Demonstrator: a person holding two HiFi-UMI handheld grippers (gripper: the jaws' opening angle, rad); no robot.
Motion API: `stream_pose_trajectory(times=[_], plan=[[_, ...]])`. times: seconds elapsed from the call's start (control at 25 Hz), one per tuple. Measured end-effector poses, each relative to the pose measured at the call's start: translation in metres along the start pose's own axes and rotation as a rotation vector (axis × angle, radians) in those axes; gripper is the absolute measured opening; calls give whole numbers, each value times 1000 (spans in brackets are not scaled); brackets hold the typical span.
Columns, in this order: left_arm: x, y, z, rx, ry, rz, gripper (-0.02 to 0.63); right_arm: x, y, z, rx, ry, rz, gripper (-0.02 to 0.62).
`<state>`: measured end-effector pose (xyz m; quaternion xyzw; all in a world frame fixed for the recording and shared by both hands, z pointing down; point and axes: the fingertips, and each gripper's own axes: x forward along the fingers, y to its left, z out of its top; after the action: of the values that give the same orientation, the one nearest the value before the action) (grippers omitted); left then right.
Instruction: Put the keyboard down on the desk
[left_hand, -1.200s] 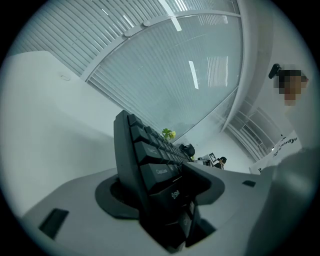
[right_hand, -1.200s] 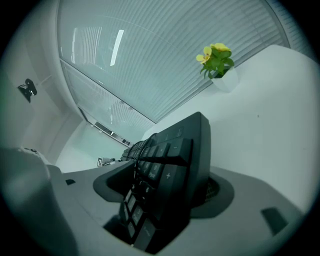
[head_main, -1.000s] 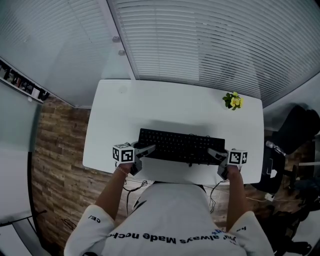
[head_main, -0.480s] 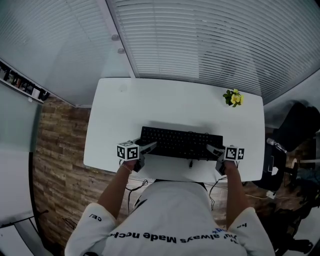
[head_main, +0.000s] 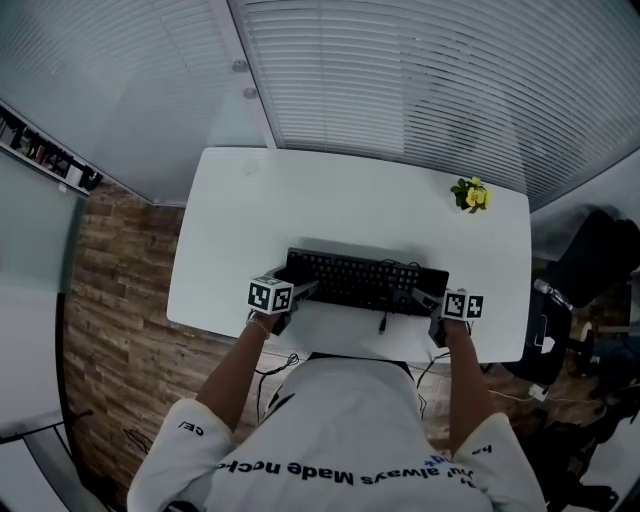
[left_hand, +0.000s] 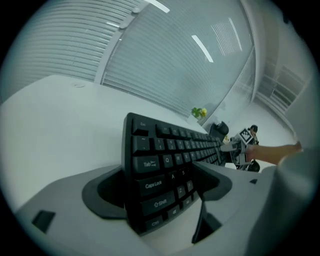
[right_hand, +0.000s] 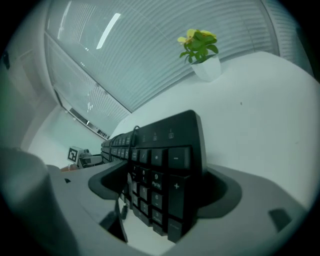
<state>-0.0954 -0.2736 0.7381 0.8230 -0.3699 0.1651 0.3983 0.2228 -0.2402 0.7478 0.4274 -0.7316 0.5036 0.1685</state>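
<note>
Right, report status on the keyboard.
Left tool, right tool: jaws just opening, ends of black keyboard between them. Keyboard down on white desk. Yellow-flowered potted plant well clear.

White desk (head_main: 340, 205), keyboard (head_main: 365, 282), potted plant (head_main: 469, 195) (far corner)

Matt black plastic keyboard (head_main: 365, 283) on a smooth white desk (head_main: 350, 200); rough wood-look floor (head_main: 110, 290).

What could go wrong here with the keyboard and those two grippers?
1. The left gripper and right gripper have just been opening their jaws, yet the keyboard sits between them at both ends; pulling back crookedly could drag it.
2. It lies near the front edge of the desk, so a tug might tip it off.
3. Its cable trails there and could snag.
</note>
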Motion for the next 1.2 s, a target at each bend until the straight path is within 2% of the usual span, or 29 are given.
stream_pose_trajectory(times=[0.52, 1.04, 1.2], plan=[[2, 0, -2, 1, 23, 42, 403, 0, -1, 0, -17, -29, -50, 446], [6, 2, -2, 46, 27, 104, 411, -2, -15, -3, -81, -59, -203, 476], [7, 3, -3, 42, 30, 117, 413, -1, -17, -3, -78, -61, -221, 477]])
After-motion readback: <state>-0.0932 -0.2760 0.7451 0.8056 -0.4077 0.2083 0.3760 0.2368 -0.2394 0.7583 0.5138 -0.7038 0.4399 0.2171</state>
